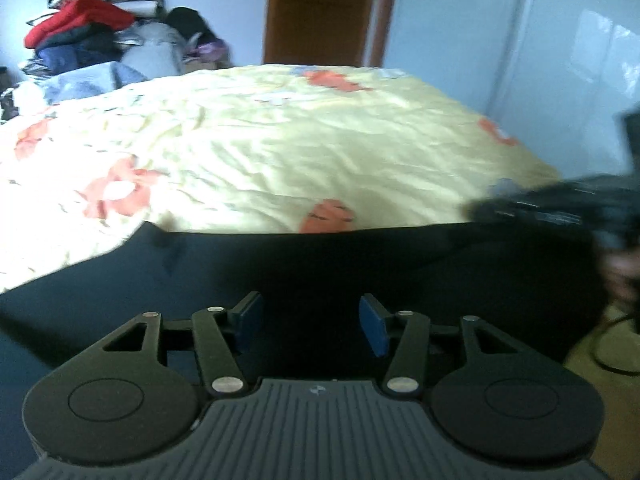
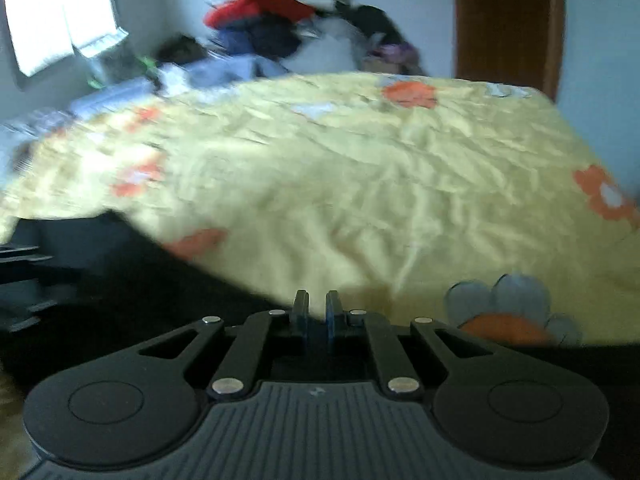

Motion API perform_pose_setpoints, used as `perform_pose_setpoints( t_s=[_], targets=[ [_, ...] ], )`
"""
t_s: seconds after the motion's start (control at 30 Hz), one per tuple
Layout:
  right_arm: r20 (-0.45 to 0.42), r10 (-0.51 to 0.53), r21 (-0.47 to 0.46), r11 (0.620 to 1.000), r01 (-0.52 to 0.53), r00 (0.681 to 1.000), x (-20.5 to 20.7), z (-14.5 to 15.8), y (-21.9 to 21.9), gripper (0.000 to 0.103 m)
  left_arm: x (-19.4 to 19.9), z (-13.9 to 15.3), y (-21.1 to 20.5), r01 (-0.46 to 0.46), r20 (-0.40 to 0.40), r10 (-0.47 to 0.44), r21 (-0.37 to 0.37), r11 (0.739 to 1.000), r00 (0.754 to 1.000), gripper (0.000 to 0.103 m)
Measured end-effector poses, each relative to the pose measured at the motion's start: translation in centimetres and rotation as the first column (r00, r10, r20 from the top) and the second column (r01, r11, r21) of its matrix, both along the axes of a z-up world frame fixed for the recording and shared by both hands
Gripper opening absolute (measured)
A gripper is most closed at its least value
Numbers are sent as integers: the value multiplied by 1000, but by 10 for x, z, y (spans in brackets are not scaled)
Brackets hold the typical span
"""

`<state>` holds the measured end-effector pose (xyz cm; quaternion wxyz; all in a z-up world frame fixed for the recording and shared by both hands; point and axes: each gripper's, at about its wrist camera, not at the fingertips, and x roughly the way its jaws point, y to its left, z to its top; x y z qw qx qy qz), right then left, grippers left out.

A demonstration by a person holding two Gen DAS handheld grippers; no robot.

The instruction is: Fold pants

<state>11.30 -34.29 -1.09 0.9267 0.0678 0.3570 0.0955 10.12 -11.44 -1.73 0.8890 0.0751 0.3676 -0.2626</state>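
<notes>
Lying dark on the near edge of the bed, the pants await another fold; left hand-held gripper gapes empty above them, right hand-held gripper pinched together, seemingly empty. Next: regrasp an edge.

The left gripper points downward at a slant, its blue pads standing well apart with nothing pressed between them. The right gripper also tilts downward, its jaws nearly closed, only a thin gap showing.
</notes>
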Motion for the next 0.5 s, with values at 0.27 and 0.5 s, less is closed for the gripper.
perform_pose_setpoints(
  t_s=[0.27, 0.5],
  targets=[
    [-40, -92, -15, 996, 92, 995, -28, -21, -14, 22, 22, -15, 2, -68, 12, 68, 47, 997, 998, 68],
    [47, -122, -134, 983, 127, 991, -47, -36, 21, 103, 2, -17, -1, -63, 87, 57, 62, 996, 995, 71]
  ],
)
